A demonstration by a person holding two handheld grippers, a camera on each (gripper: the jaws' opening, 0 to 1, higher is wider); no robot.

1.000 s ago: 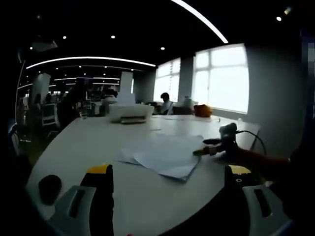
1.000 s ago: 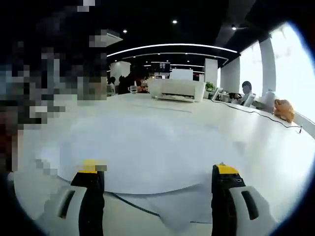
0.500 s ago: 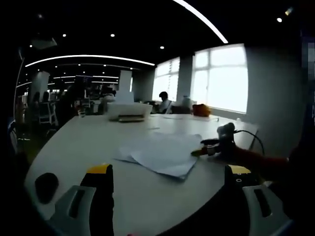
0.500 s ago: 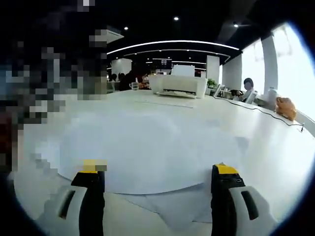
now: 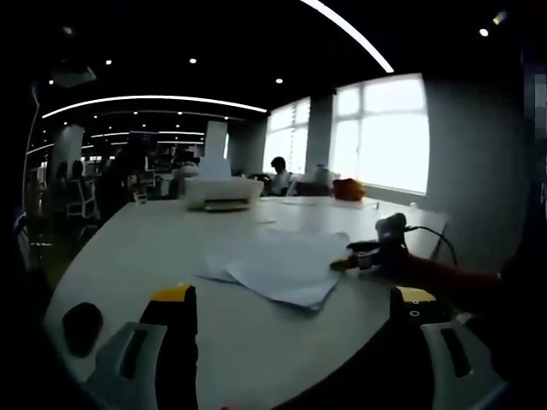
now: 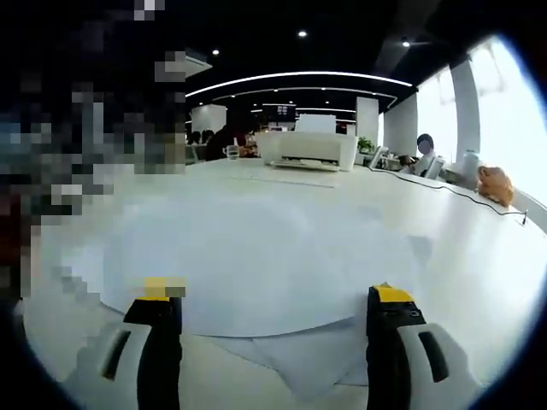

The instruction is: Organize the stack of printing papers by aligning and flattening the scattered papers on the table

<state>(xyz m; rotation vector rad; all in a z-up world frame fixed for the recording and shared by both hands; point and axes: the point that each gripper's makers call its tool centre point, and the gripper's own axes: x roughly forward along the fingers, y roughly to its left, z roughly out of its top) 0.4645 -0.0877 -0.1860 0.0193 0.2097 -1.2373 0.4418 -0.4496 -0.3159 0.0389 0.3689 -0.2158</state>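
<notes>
In the left gripper view, a dark rounded object [image 5: 83, 327] lies on the bench [image 5: 137, 248] just left of the left gripper's [image 5: 295, 307] fingers [image 5: 175, 342], which are spread wide with nothing between them. Ahead of the gap between those fingers, in the middle of the bench, the loose papers [image 5: 282, 266] lie fanned and overlapping, their edges out of line. At the right edge of that pile the right gripper [image 5: 352, 260] reaches in, its tips at the edge of the sheets; whether they touch cannot be told. A dark cable [image 5: 432, 235] arcs behind it. Far beyond the left finger, a white printer [image 5: 224, 191] stands on the bench, and a seated person [image 5: 279, 175] is beside the bright windows [image 5: 385, 132].

In the right gripper view, the right gripper's [image 6: 273, 301] own fingers [image 6: 158, 342] are also spread apart and hold nothing. The papers [image 6: 256, 265] lie straight ahead of them, the near edge of the top sheet running between the two tips, and a lower sheet's corner [image 6: 316, 363] juts out closer, toward the right finger. The printer [image 6: 308, 152] stands far ahead, above the gap. Right of it a thin cable [image 6: 453, 201] runs along the bench, and an orange object [image 6: 496, 184] rests by the window.
</notes>
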